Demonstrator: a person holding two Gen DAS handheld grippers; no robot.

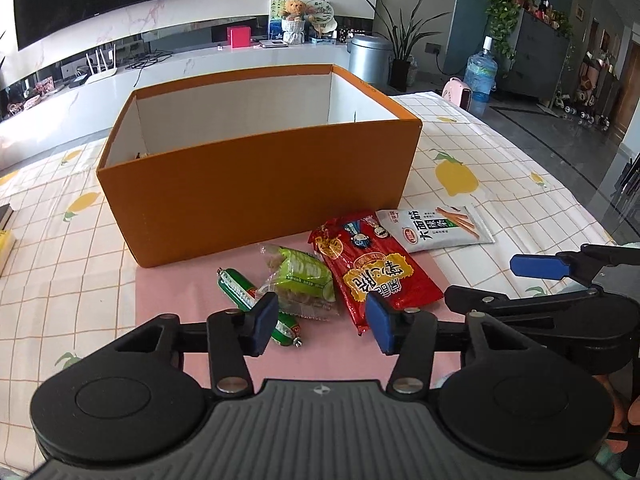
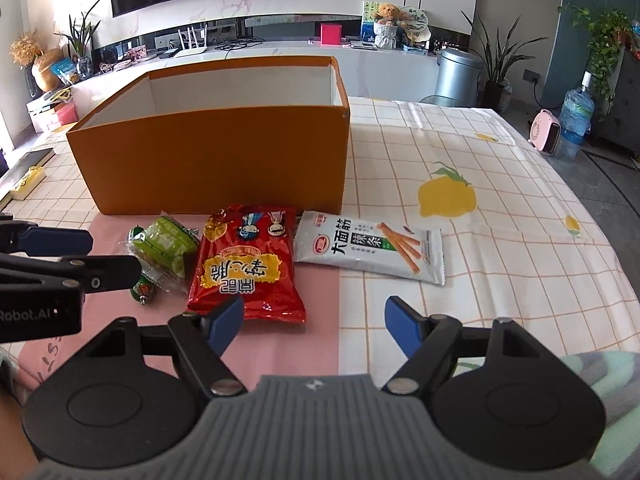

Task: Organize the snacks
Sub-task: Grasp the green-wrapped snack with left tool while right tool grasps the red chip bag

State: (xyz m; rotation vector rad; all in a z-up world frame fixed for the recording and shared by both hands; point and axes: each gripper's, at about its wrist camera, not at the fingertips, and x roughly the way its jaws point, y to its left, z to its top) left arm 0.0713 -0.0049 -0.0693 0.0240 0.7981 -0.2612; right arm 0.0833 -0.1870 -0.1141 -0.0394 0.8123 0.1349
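An open orange box (image 1: 256,184) with white inner walls stands on the table; it also shows in the right wrist view (image 2: 216,164). In front of it lie a green sausage stick (image 1: 236,289), a clear pack with a green label (image 1: 304,276), a red snack bag (image 1: 376,268) and a white-grey snack packet (image 1: 436,229). The same red bag (image 2: 244,264), white packet (image 2: 368,250) and green pack (image 2: 164,246) show in the right wrist view. My left gripper (image 1: 322,322) is open and empty just before the green pack. My right gripper (image 2: 314,326) is open and empty, before the red bag.
The table has a checked lemon-print cloth (image 2: 480,184) and a pink mat (image 1: 192,320) under the snacks. Books (image 1: 6,236) lie at the left edge. The table's right edge drops to the floor (image 1: 592,152). A small item lies inside the box at its left.
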